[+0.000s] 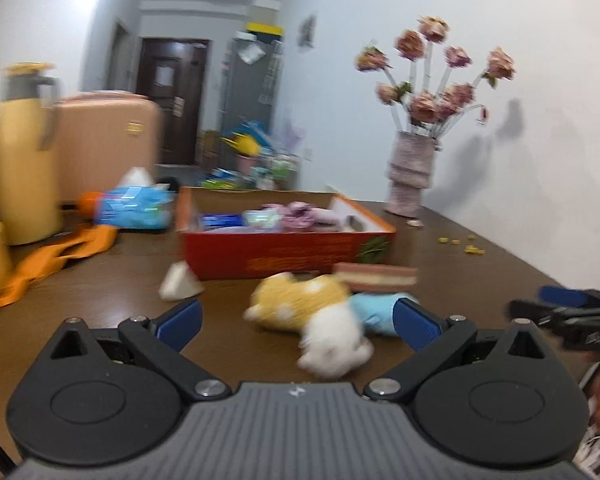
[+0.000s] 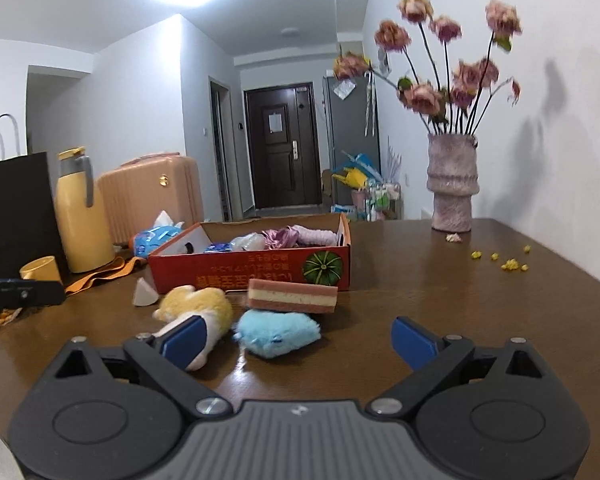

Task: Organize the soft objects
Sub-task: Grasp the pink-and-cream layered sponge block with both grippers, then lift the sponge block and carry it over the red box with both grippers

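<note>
1. The left gripper (image 1: 296,322) is at the bottom of its own view, with both blue pads spread wide apart. It holds nothing.
2. Between these pads, in the lower centre of the frame, lies the yellow and white plush toy (image 1: 304,306) on the brown table (image 1: 100,300). It is blurred, and I cannot tell if it touches a pad.
3. The right gripper (image 2: 296,338) is also wide open and holds nothing. Its left pad stands in front of the white end of the yellow and white plush toy (image 2: 198,306); contact is not clear.
4. The blue plush toy (image 2: 274,332) lies in the centre of the right wrist view, between the two pads but a little beyond them, just beside the yellow one.
5. The pink and cream sponge block (image 2: 292,296) rests right behind the blue toy and seems to touch its top edge.
6. The red cardboard box (image 2: 252,274) is in the middle of the frame, behind the sponge. Inside it are several soft items in pink, purple and white.
7. A small white wedge (image 2: 144,294) lies to the left of the box, near its front corner.
8. In the left part of the frame stand a yellow thermos (image 2: 80,216) and a yellow cup (image 2: 40,270).
9. A vase with dried pink flowers (image 2: 454,184) stands at the right, against the wall.
</note>
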